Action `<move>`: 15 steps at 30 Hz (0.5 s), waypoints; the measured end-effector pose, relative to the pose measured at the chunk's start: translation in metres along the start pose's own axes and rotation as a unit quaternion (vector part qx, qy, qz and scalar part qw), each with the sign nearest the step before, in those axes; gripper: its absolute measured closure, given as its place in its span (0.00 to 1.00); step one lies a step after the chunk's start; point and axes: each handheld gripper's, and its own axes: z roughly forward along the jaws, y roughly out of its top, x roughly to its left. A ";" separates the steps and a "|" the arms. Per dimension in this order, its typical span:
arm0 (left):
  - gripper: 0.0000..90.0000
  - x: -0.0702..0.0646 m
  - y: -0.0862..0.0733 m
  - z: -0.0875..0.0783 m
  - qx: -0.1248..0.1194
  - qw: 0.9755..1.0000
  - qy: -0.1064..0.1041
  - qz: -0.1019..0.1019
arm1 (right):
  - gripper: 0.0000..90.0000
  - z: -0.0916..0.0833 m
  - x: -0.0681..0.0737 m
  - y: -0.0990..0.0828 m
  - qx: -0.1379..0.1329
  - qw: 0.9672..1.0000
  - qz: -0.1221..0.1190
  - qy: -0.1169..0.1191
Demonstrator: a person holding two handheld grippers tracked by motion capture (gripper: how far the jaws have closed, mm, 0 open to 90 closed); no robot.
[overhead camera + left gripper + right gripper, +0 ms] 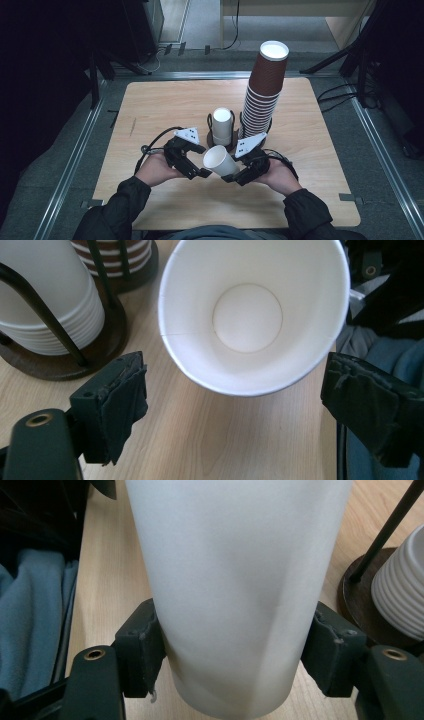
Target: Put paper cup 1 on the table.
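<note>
The right gripper view shows what the high view hides: the pads of the right gripper [237,652] press both sides of the white paper cup [235,595] near its base, clamped on its smooth, tapered wall. The left gripper view looks straight into the cup [250,315], its round bottom and thin rolled rim between the parted, released jaws of the left gripper [235,405], which touch nothing. In the high view the cup [220,161] lies tilted just above the wooden table [165,100], mouth toward the left gripper [192,167], both hands low and angled inward. Behind stand 2 wire holders: a short white stack [222,125] and a tall ribbed brown stack [264,90].
</note>
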 end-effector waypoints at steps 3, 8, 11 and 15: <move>0.10 0.000 0.000 0.000 -0.023 1.000 -0.012 -0.006 | 0.37 -0.001 0.001 0.001 -0.007 1.000 0.002 0.003; 0.10 -0.002 0.002 0.005 -0.052 0.998 -0.014 -0.009 | 0.37 -0.002 0.003 0.002 -0.014 1.000 0.002 0.008; 0.10 -0.004 0.004 0.009 -0.066 0.998 -0.019 -0.011 | 0.37 -0.001 0.003 0.003 -0.024 1.000 -0.001 0.012; 0.11 -0.007 0.005 0.011 -0.082 0.997 -0.005 -0.006 | 0.37 0.000 0.003 0.003 -0.028 0.999 0.000 0.015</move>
